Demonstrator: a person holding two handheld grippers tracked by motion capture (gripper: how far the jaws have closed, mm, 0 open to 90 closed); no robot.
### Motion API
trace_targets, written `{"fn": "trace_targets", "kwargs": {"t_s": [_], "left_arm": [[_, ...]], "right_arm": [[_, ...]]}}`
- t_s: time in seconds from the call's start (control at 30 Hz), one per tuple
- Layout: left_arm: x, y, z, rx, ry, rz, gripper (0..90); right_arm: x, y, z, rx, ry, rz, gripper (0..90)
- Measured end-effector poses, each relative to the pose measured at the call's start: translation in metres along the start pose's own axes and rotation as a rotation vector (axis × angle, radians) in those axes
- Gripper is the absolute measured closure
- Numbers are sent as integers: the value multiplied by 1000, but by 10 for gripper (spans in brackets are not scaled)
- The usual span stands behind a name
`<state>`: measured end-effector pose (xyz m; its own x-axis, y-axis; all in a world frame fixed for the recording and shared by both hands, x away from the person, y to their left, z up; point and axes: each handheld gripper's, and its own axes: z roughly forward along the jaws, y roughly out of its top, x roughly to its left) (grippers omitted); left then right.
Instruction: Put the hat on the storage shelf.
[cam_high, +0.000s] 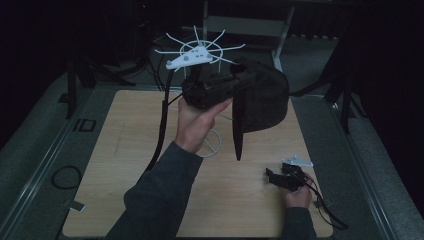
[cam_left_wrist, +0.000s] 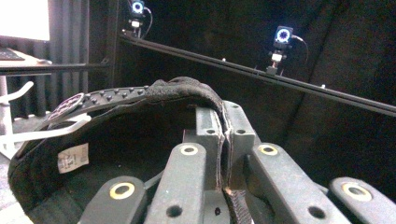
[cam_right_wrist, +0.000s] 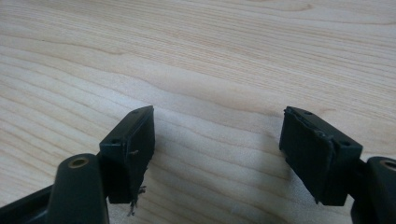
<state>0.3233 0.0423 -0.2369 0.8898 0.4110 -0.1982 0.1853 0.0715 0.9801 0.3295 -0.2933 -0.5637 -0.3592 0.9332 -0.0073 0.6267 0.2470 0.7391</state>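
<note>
Black cap (cam_left_wrist: 140, 107) rim pinched between left fingers (cam_left_wrist: 210, 135); right fingers (cam_right_wrist: 135, 149) wide apart

Black cap (cam_high: 262, 97) with white label (cam_left_wrist: 73, 157), pale wood-grain table (cam_high: 125, 150), black tool (cam_right_wrist: 219, 156)

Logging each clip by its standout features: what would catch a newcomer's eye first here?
The dark cap, lifted high over the far side of the wooden table, its rim pinched in the shut jaws of the left gripper. Near the table's front right corner, the right gripper rests low with its jaws wide apart, holding nothing.
</note>
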Motion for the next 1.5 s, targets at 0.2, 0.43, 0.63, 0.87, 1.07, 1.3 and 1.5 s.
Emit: {"fn": "trace_targets", "kwargs": {"t_s": [0.2,0.43,0.63,0.87,1.07,1.3,1.5], "left_arm": [[2,-9,-7,-9,0,-7,876],[8,-22,-12,-7,11,-29,875],[16,-28,-14,-5,13,-50,875],[13,-24,-11,9,-15,-43,874],[5,-18,-5,13,-66,-28,874],[-6,-8,-3,8,-110,-9,874],[-14,-1,-9,2,-138,12,874]], "right_arm": [[0,0,0,0,0,2,263],[0,0,0,-2,-1,-1,263],[0,0,0,0,-1,1,263],[0,0,0,0,-1,1,262],[0,0,0,-2,0,0,259],[0,0,0,-2,2,2,258],[0,0,0,-1,1,1,258]]}}
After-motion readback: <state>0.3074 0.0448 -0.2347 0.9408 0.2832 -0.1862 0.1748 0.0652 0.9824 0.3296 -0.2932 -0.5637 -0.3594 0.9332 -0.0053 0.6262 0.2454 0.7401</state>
